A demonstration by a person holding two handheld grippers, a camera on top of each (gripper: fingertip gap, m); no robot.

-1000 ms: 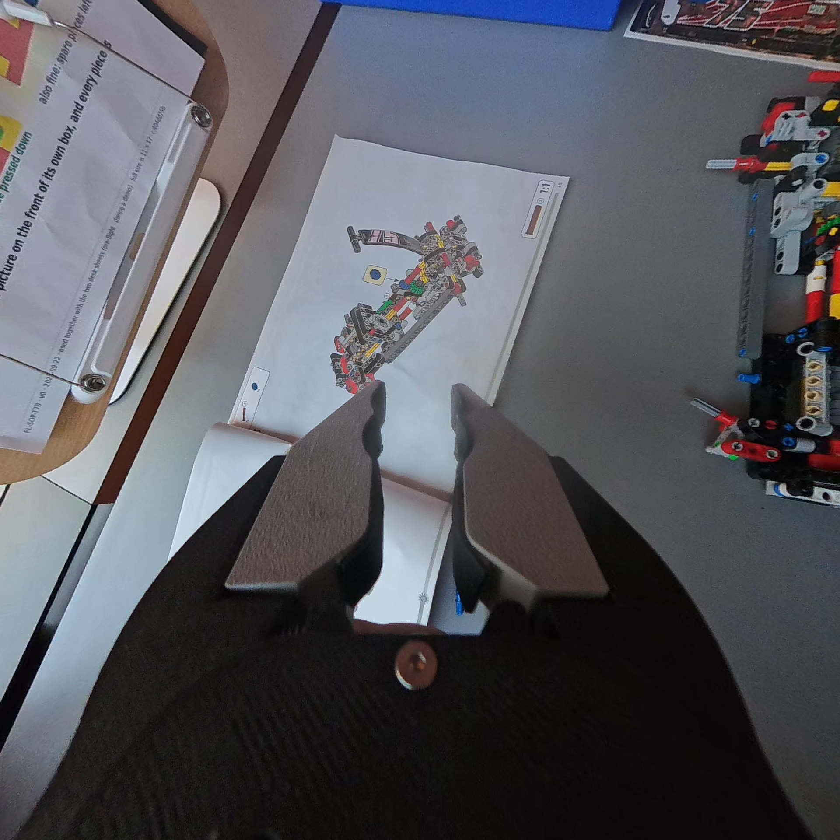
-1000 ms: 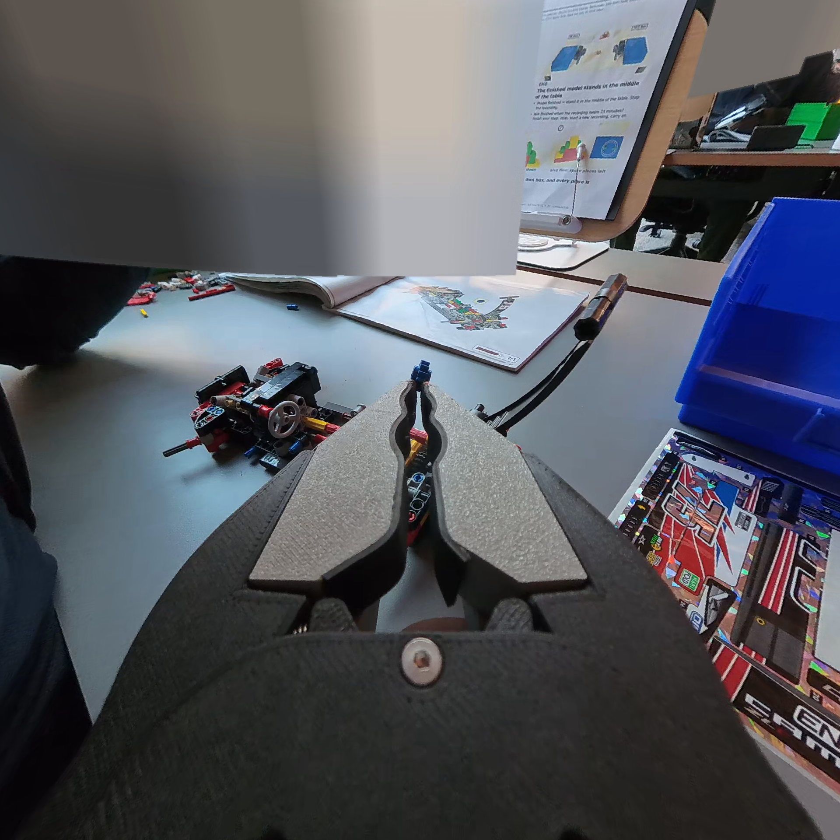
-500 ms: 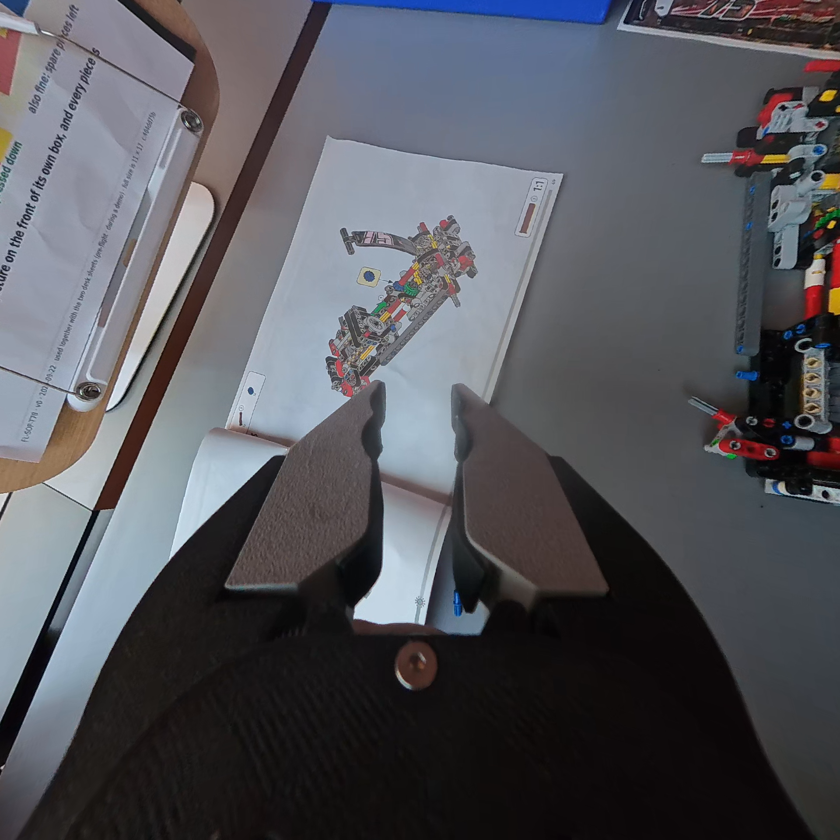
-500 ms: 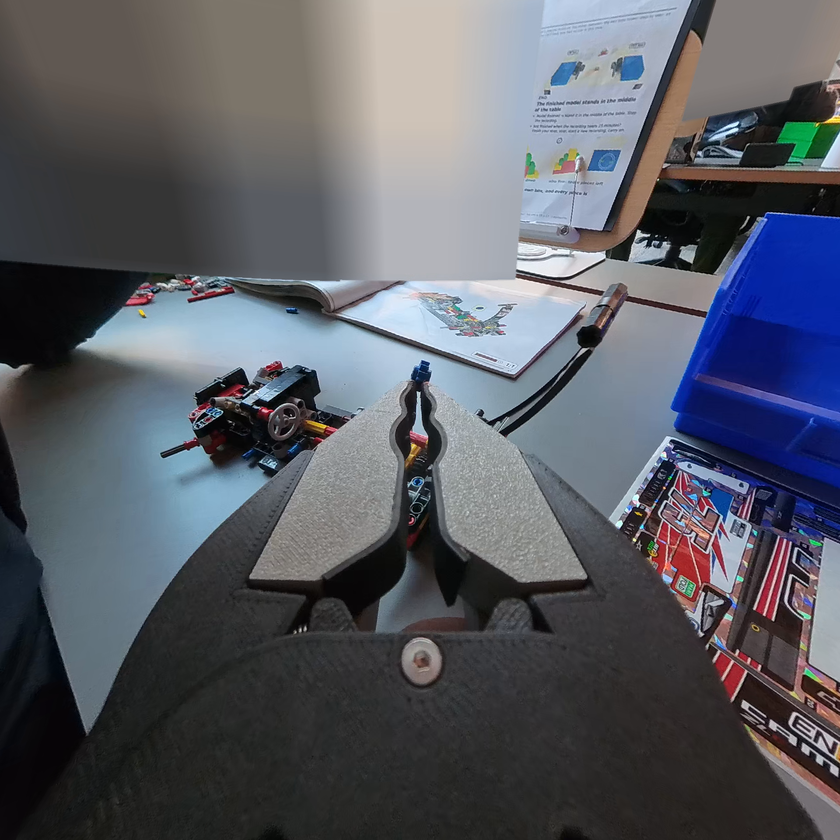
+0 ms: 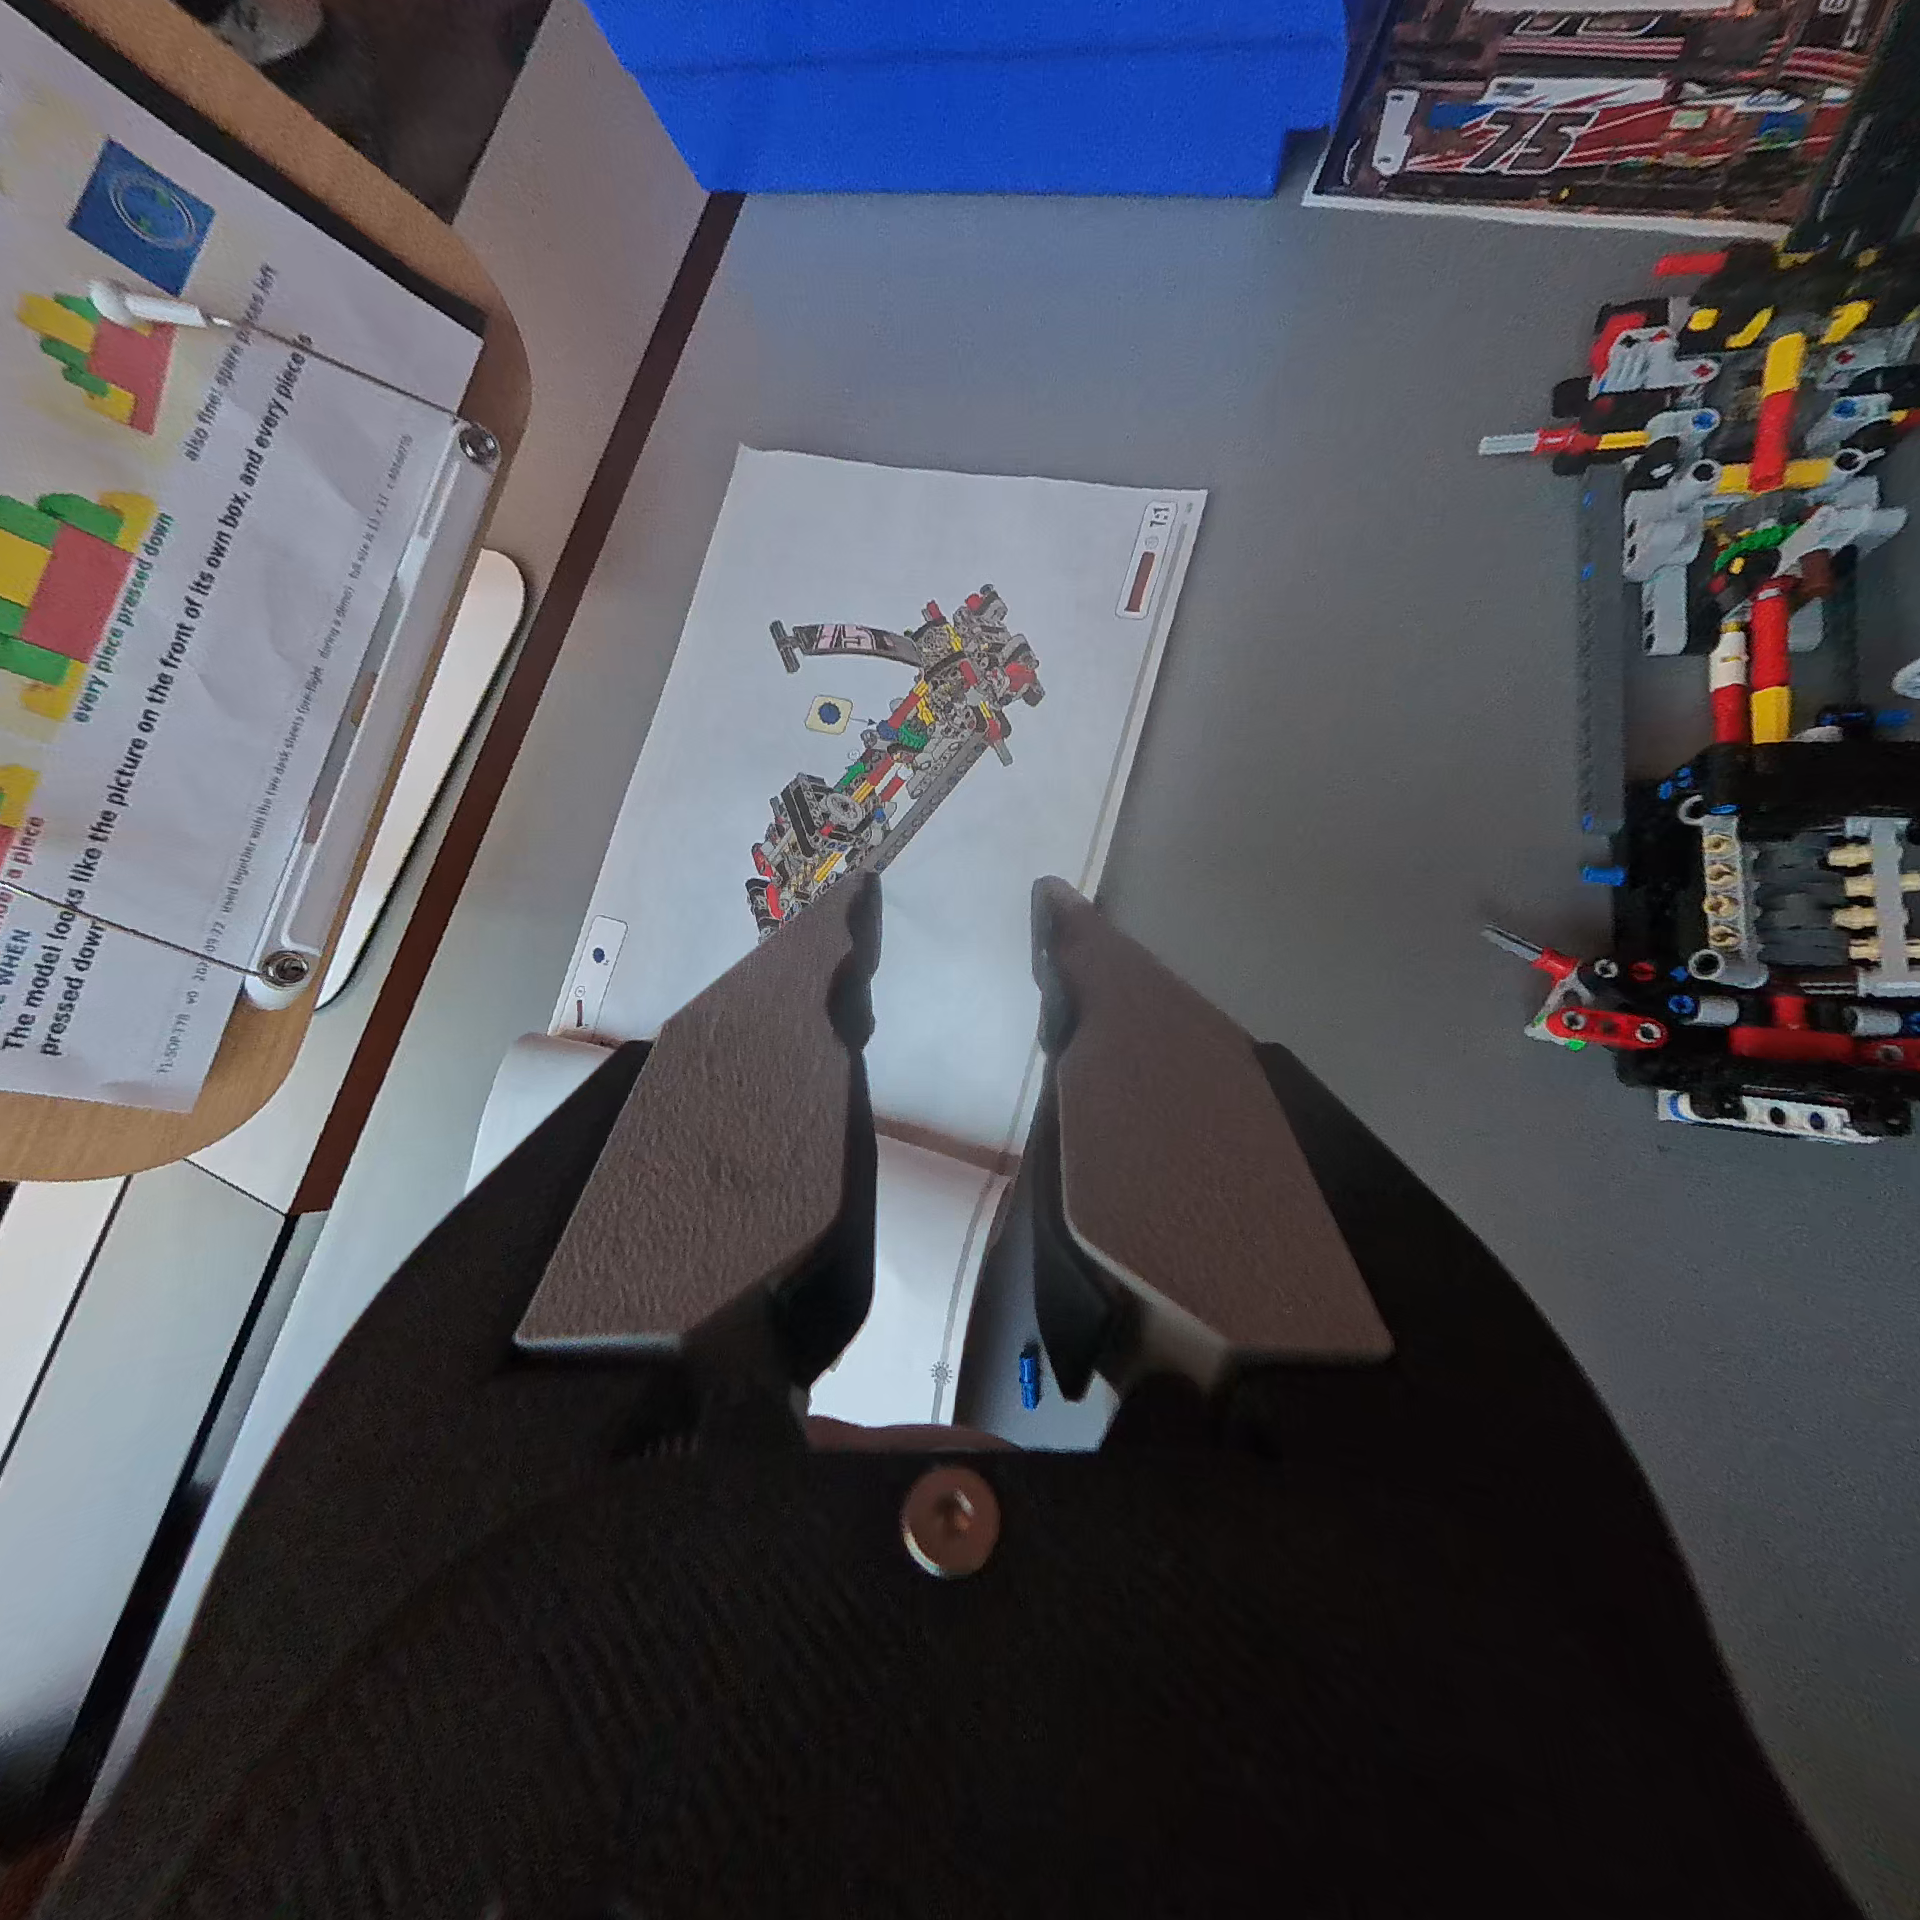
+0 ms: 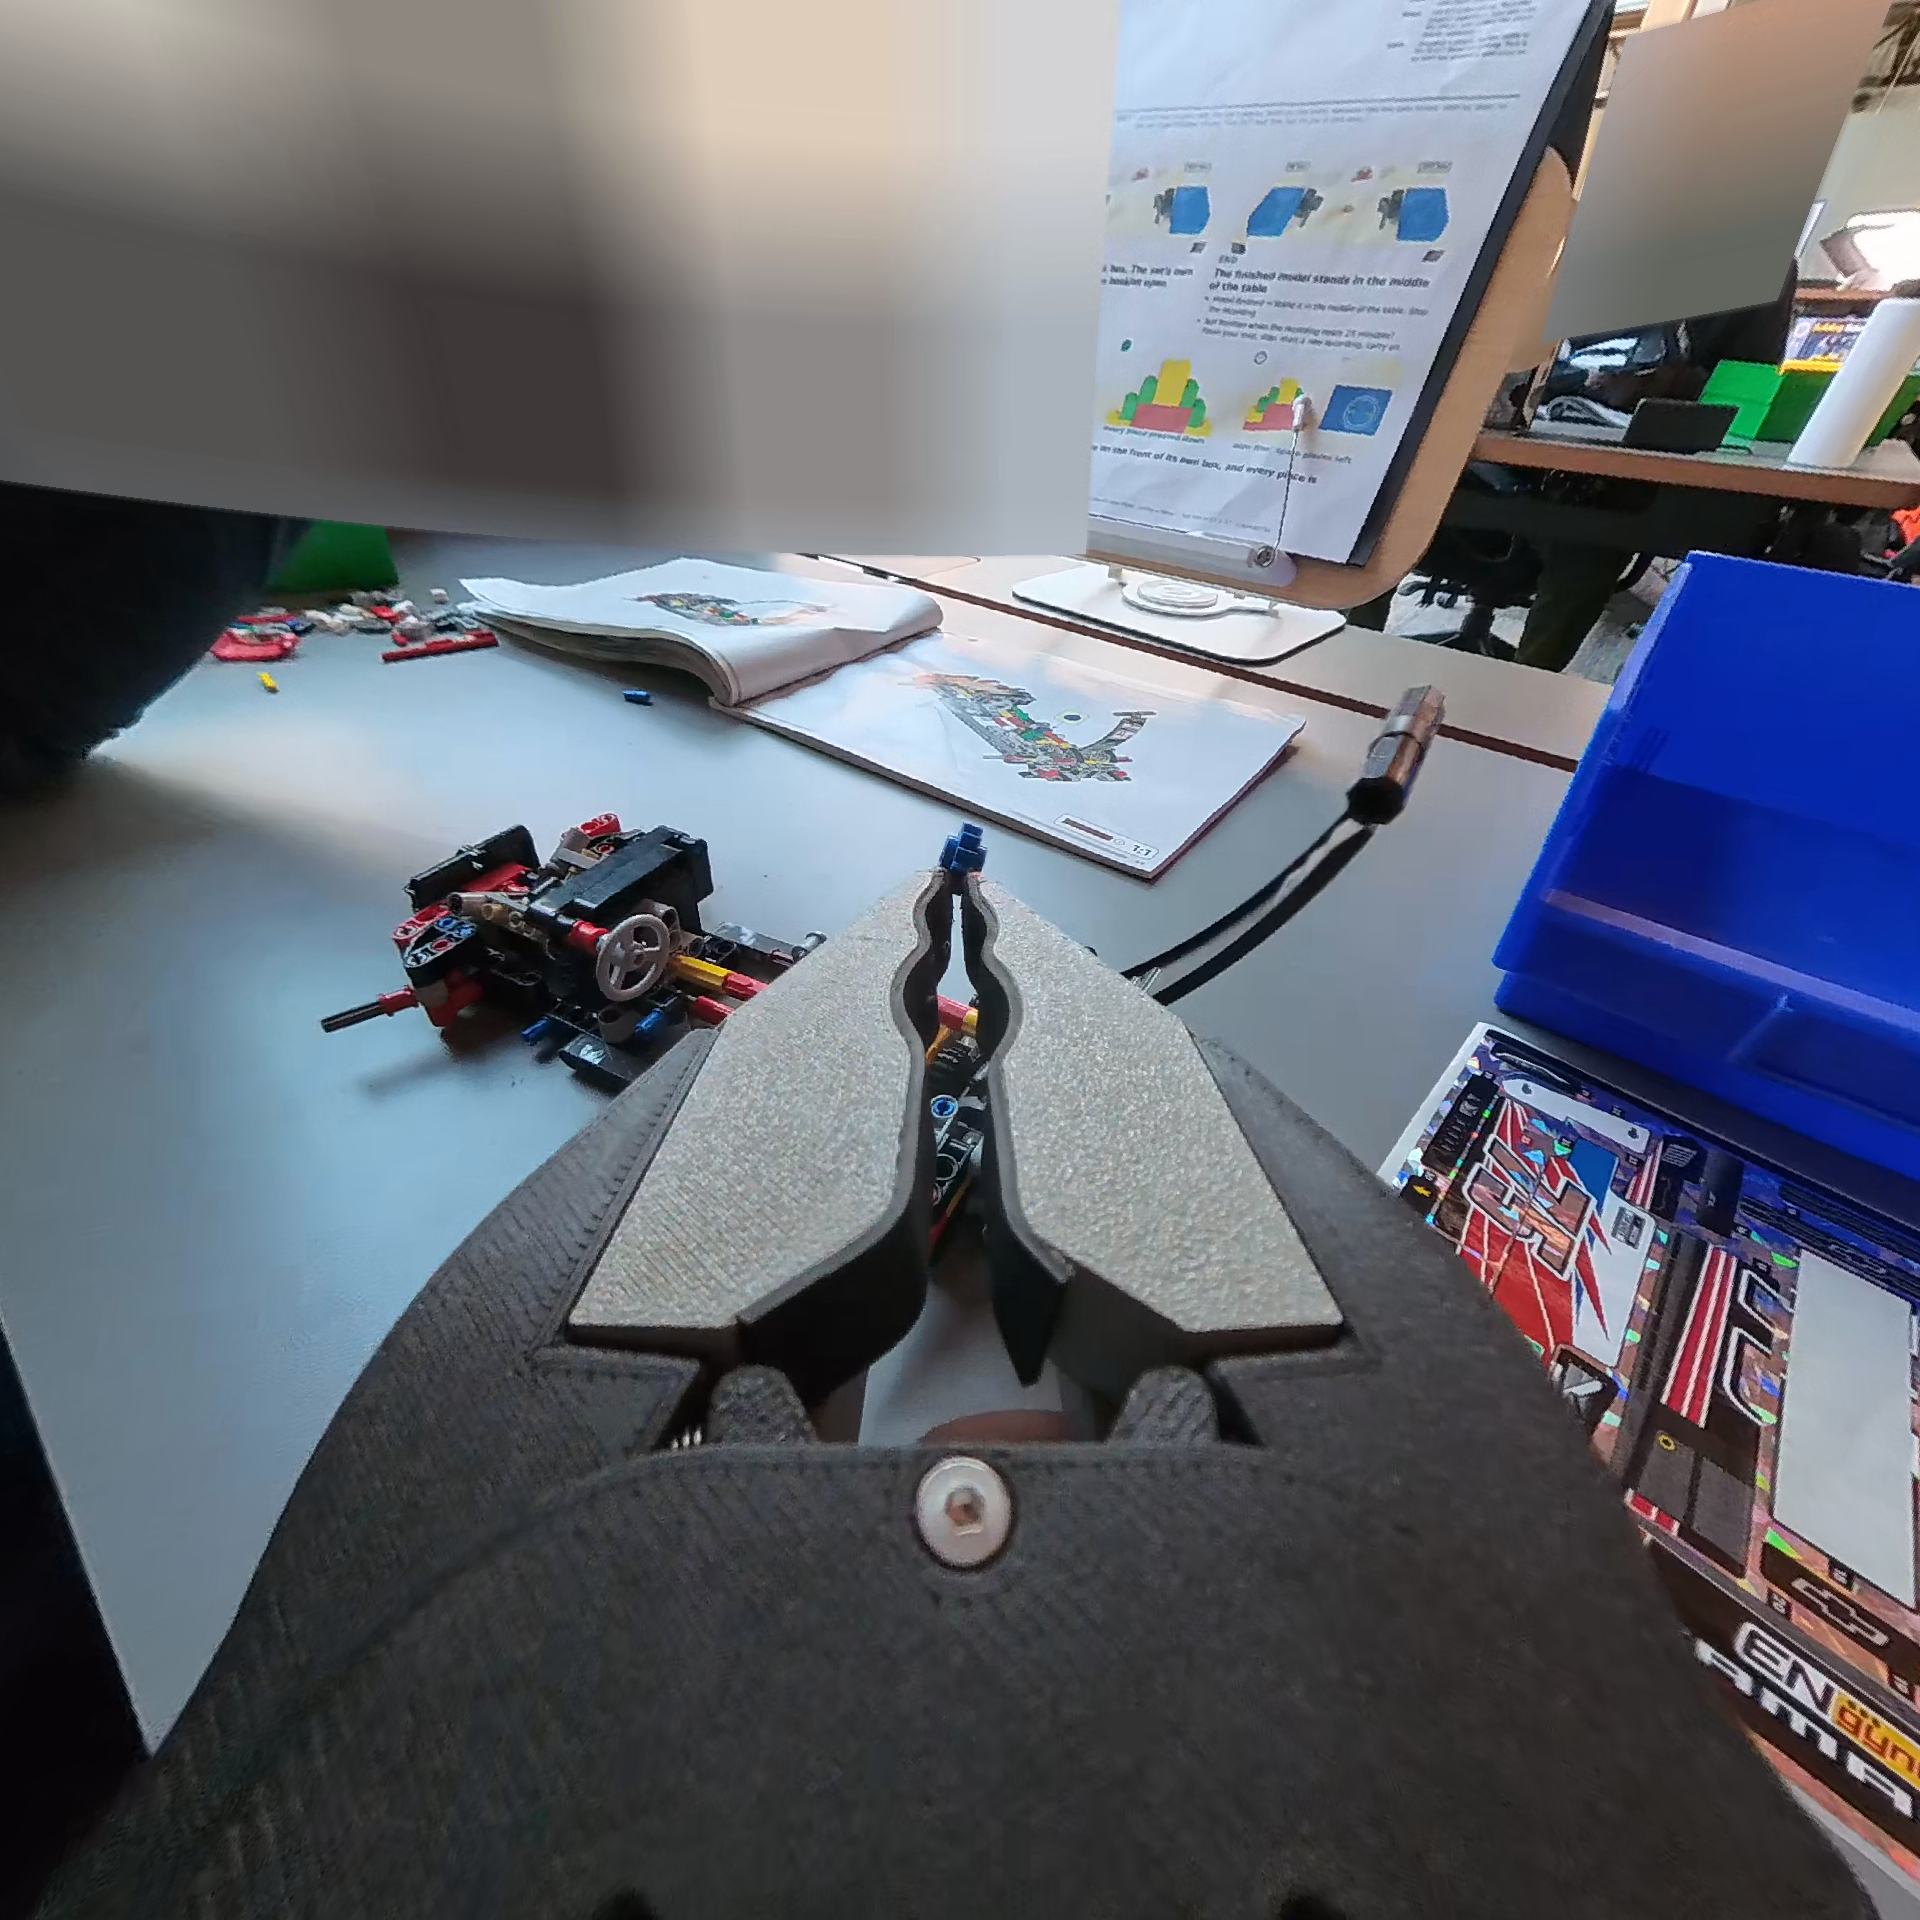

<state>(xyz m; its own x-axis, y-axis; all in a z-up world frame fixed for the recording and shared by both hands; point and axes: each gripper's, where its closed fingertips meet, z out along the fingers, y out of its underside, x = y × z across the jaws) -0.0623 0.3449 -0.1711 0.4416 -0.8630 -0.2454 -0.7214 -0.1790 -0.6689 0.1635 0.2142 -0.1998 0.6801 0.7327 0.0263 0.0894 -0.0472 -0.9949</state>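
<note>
Above a grey counter [image 5: 1351,436], the left gripper [image 5: 956,894] hangs with its fingers parted and nothing between them, over an open instruction booklet [image 5: 935,540] whose near pages are hidden behind the gripper body. The right gripper [image 6: 958,881] is clenched on a small blue toy pin [image 6: 964,847]; only the pin's tip pokes past the fingertips. Just below and left of it lies a half-built toy car [image 6: 561,925] of black, red and yellow parts, partly covered by the fingers. A blue bin [image 6: 1745,831] is cut off at the right edge, beside a glittery printed box [image 6: 1662,1299]. A printed sheet on a wooden stand [image 6: 1299,312] carries writing. A large blurred patch covers the upper left; loose toy pieces [image 6: 343,629] beyond are hard to make out.
</note>
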